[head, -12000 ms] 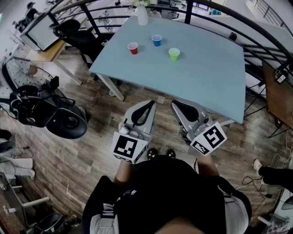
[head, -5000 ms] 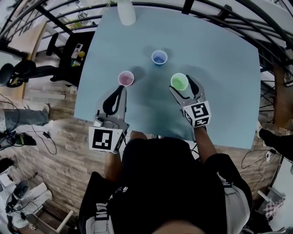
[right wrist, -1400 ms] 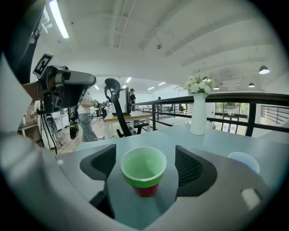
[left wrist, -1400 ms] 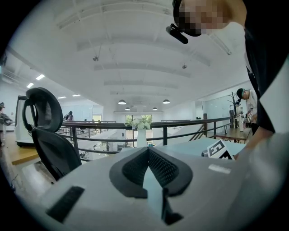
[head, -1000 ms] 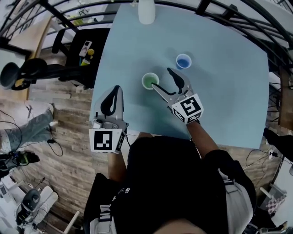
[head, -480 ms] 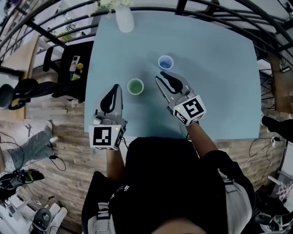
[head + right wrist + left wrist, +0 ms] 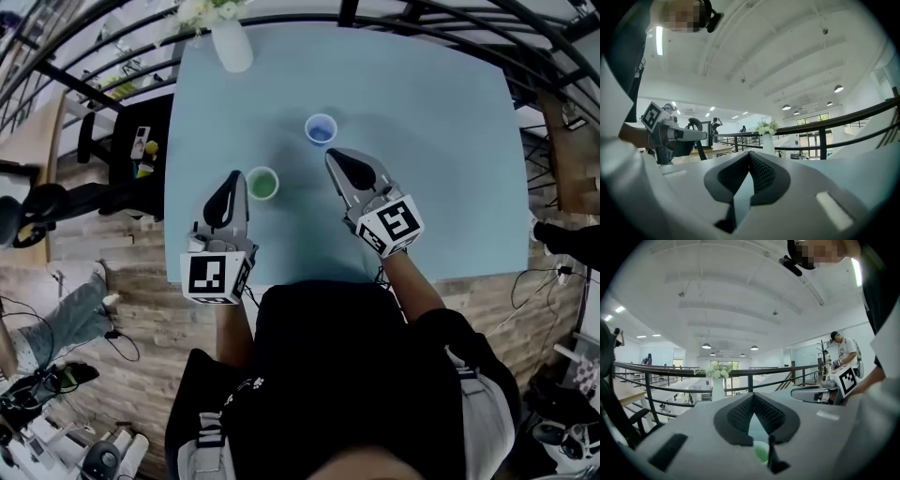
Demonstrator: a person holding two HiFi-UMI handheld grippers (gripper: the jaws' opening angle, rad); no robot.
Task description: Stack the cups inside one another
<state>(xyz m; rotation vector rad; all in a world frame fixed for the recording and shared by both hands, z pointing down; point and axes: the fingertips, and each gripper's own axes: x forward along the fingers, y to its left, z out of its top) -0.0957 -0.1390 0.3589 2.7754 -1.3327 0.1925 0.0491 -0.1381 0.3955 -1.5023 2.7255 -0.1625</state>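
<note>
Right tool (image 7: 332,156) clear of green cup (image 7: 262,184) since a second ago; jaws just closed, pressed together, empty. Blue cup (image 7: 321,129) at its 11 o'clock on bench (image 7: 431,141). Left tool (image 7: 234,178) pressed together, green cup at its 1 o'clock. Cups likely light, thin, crushable: pinch rim wall gently.

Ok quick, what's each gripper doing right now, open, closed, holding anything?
Left gripper: closed, empty; green cup close by.
Right gripper: just closed, on nothing.
</note>
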